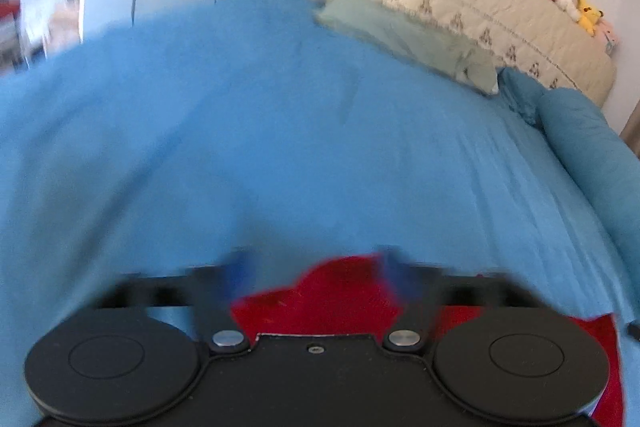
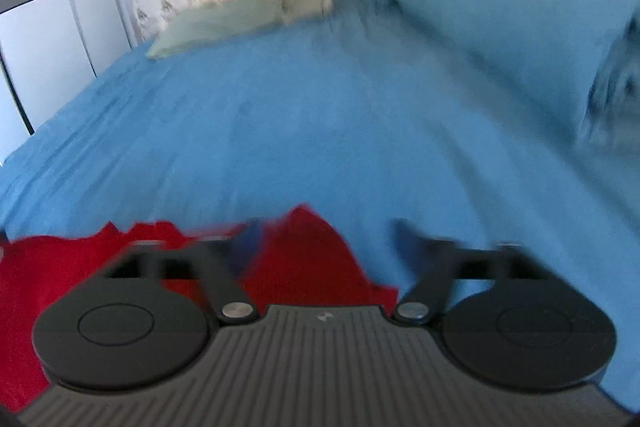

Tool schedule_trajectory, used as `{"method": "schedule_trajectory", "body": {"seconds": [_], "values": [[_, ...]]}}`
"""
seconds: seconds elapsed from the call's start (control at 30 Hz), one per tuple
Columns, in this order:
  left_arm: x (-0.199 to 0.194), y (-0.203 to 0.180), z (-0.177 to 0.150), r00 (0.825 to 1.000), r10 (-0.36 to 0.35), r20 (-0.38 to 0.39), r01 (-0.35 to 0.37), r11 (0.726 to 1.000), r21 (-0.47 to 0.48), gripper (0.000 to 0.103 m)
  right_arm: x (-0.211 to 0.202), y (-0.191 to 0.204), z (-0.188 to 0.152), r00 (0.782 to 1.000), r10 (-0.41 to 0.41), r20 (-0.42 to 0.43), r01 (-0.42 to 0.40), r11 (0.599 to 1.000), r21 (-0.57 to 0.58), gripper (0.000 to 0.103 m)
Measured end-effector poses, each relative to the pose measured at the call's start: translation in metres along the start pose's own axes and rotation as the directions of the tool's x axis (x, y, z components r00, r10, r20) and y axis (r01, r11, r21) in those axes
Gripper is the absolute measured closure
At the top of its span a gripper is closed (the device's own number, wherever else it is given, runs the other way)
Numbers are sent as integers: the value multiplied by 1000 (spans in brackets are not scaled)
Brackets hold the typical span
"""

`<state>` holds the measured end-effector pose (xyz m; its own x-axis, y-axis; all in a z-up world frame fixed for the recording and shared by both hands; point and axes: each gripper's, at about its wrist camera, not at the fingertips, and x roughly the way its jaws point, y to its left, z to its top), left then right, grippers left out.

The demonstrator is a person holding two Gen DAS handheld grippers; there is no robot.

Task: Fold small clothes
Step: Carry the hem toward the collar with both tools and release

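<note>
both views motion-blurred. left gripper (image 1: 316, 267): jaws wide apart, crumpled red fabric garment (image 1: 320, 303) lying between and beneath the fingers on the blue bed sheet (image 1: 260, 115); cannot tell if touching. right gripper (image 2: 326, 241): jaws wide apart, red garment (image 2: 296, 259) under its left finger. pale green pillow (image 1: 408, 39) far behind.
</note>
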<state>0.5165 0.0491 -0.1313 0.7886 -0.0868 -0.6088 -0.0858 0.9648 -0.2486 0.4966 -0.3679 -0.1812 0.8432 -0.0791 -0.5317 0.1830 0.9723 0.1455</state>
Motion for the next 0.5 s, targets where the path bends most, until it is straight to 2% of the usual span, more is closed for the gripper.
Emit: {"method": "schedule_trajectory", "body": {"seconds": [0.07, 0.13, 0.23, 0.33, 0.4, 0.5], "values": [[-26, -5, -8, 997, -7, 78, 2, 998, 62, 2, -22, 11, -7, 997, 42, 69, -37, 997, -74, 0], [-43, -12, -21, 995, -56, 81, 44, 989, 142, 2, -36, 20, -16, 992, 109, 69, -100, 988, -120, 0], [-49, -26, -53, 995, -99, 2, 94, 954, 283, 1, -43, 34, -40, 985, 170, 30, -162, 971, -173, 0], [-41, -31, -87, 997, -59, -55, 75, 925, 374, 1, -29, 41, -64, 985, 167, -41, -172, 969, -175, 0], [-26, -26, -105, 992, -4, -125, 52, 921, 387, 1, -16, 38, -77, 981, 169, -99, -180, 976, -119, 0], [-24, -15, -112, 993, -32, -112, 71, 929, 364, 0, -5, 30, -86, 985, 134, -111, -142, 987, -68, 0]]}}
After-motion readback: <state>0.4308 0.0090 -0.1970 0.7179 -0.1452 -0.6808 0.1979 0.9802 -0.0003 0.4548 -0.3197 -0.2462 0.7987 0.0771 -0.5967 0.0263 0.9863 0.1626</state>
